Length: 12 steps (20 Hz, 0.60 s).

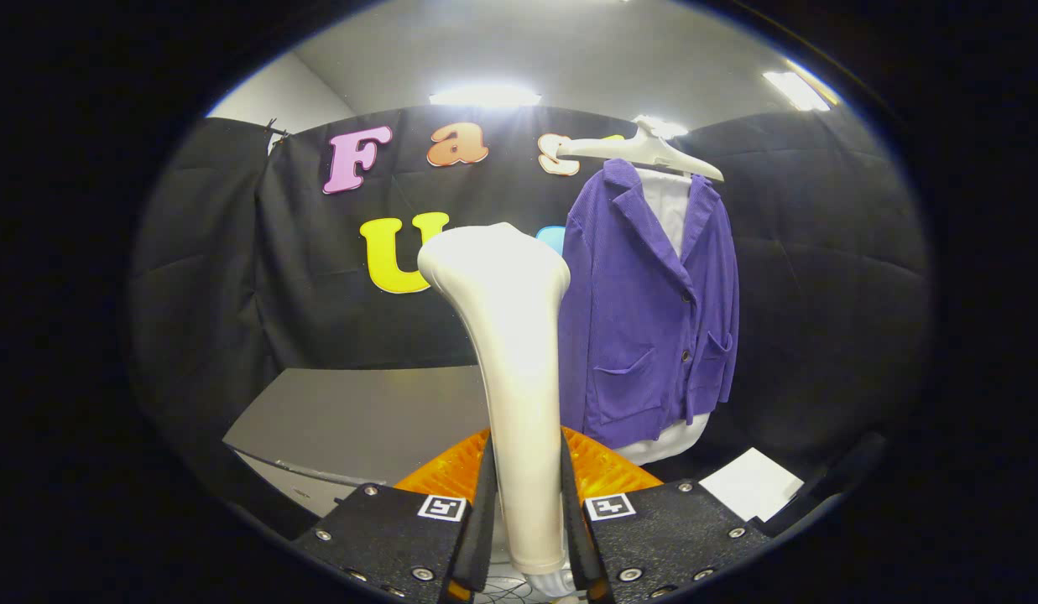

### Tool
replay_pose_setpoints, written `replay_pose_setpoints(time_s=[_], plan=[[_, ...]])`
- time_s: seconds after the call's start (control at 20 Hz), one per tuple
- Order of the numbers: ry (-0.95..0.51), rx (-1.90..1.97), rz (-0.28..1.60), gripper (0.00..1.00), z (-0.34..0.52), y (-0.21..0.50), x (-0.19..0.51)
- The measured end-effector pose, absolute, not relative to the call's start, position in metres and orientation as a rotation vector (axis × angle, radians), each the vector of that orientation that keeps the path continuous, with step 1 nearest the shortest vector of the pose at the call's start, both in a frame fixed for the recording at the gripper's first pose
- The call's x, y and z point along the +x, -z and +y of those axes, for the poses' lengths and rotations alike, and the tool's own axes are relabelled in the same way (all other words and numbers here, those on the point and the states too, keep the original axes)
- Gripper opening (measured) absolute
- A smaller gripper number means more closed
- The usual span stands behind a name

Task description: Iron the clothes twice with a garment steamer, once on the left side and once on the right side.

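Gripper (525, 537) fingers clamped on garment steamer (510, 335) handle, one on each side; head held upright, presumably ready to meet fabric. Beyond, right of the head and apart from it: purple jacket (653, 310) on white hanger (640, 151). Grey table (359, 411) below; black cloth wall behind, ceiling lights on.

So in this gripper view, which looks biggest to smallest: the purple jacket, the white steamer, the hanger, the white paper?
1. Purple jacket
2. White steamer, held between the tongs, nearly as big but far nearer the camera, so unsure
3. Hanger and white paper look about alike
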<state>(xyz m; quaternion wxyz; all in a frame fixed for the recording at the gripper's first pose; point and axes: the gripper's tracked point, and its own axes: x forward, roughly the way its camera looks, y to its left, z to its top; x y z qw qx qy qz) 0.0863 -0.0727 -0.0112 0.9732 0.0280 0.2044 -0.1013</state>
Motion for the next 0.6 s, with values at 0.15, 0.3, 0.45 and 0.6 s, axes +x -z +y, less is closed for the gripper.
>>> replay_pose_setpoints(time_s=[0.15,0.3,0.45,0.6], plan=[[0.218,0.044,0.390,0.37,-0.088,0.018,0.054],[0.215,0.022,0.355,0.37,-0.102,0.023,0.031],[0.231,0.022,0.330,0.37,-0.118,0.031,0.010],[0.225,0.019,0.325,0.37,-0.125,0.031,0.000]])
